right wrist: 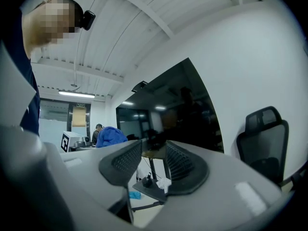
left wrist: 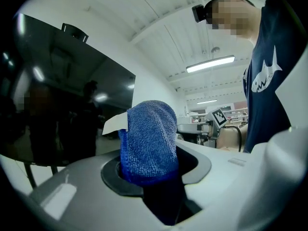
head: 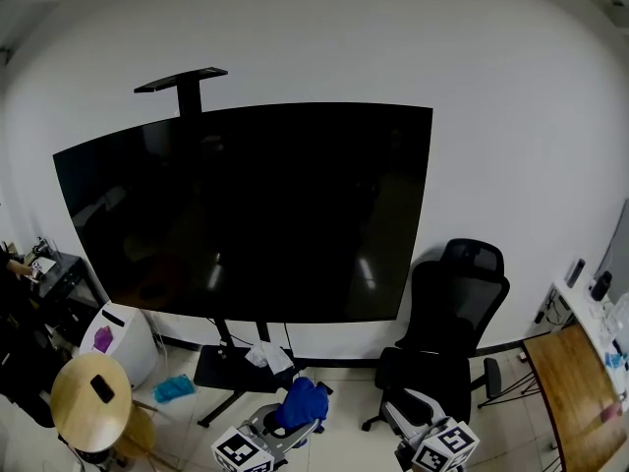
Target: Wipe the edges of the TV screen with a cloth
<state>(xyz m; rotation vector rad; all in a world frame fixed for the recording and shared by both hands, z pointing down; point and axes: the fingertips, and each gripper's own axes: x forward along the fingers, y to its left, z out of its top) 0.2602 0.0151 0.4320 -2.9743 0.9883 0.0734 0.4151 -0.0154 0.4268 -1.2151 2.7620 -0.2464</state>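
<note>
Head view, items by size.

1. TV screen [head: 246,214]: black, on a floor stand against the white wall. It fills the middle of my frame. Its lower edge is well above both grippers and nothing touches it.
2. Office chair [head: 452,332]: black, on the floor below the screen's lower right corner, just behind the right gripper.
3. Wooden bench [head: 575,391]: at the far right edge, only partly in frame.
4. Round wooden stool [head: 90,401]: lower left, with a small dark flat object on top.
5. Left gripper [head: 285,423]: at the bottom edge, below the stand's base plate. Its own view shows the jaws clamped on the cloth.
6. Right gripper [head: 425,431]: at the bottom edge, beside the chair base. Its own view shows the jaws closed to a narrow slit, with nothing between them.
7. Blue cloth [head: 303,403]: a bunched microfibre wad standing up out of the left gripper's jaws, with a white tag [left wrist: 114,124] on one side. It is apart from the screen, low in front of the stand.
</note>
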